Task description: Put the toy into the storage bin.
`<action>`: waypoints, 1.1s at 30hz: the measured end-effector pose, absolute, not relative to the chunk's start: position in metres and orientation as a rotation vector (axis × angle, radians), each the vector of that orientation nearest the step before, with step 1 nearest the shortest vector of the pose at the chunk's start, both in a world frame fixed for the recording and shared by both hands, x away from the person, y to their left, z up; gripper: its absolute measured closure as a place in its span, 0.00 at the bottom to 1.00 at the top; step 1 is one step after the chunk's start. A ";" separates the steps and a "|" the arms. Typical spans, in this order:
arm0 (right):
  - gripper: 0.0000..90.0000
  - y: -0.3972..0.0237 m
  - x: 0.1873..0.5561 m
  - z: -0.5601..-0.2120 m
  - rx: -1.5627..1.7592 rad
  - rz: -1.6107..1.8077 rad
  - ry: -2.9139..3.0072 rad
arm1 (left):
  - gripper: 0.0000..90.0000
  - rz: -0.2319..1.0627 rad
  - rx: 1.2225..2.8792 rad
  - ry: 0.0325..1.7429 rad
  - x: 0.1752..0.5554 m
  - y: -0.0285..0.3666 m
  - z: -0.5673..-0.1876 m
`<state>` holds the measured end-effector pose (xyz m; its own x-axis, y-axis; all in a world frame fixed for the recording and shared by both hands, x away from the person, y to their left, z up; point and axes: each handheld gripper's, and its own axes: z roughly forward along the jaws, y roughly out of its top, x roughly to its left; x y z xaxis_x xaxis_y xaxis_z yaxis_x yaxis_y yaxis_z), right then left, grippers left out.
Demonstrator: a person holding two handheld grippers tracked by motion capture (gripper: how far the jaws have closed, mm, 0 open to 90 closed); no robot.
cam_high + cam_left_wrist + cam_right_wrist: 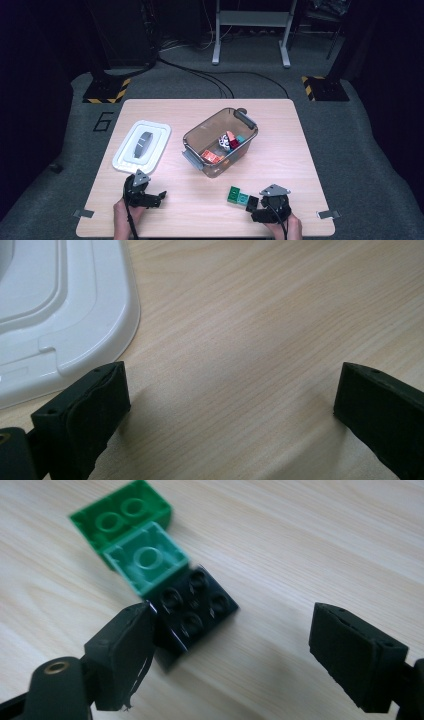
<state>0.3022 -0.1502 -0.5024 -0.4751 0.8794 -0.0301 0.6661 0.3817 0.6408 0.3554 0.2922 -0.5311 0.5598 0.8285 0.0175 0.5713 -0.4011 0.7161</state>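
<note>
The right gripper (227,645) hovers at the lower right of the bench (165,210), fingers spread beside the black brick (197,605) ending a row of 3, likely lining up a pick. The left gripper (227,405) rests spread near the white lid (60,315).

Dark green brick (121,515), mint brick (146,558), black brick (197,605)
</note>
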 end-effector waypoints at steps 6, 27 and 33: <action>0.19 -0.154 0.301 -0.501 1.362 0.888 2.226 | 0.01 0.491 2.114 1.128 0.355 0.292 -0.531; 0.25 -0.157 0.301 -0.515 1.406 0.799 2.179 | 0.02 0.492 2.115 1.127 0.355 0.292 -0.531; 0.42 -0.179 0.303 -0.514 1.386 0.923 2.192 | 0.01 0.494 2.117 1.125 0.355 0.292 -0.531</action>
<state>0.3029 -0.1791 -0.5139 -0.4372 0.8991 0.0235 0.6450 0.2952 0.7048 0.3552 0.2919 -0.5313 0.5544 0.8321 0.0146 0.5739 -0.3950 0.7174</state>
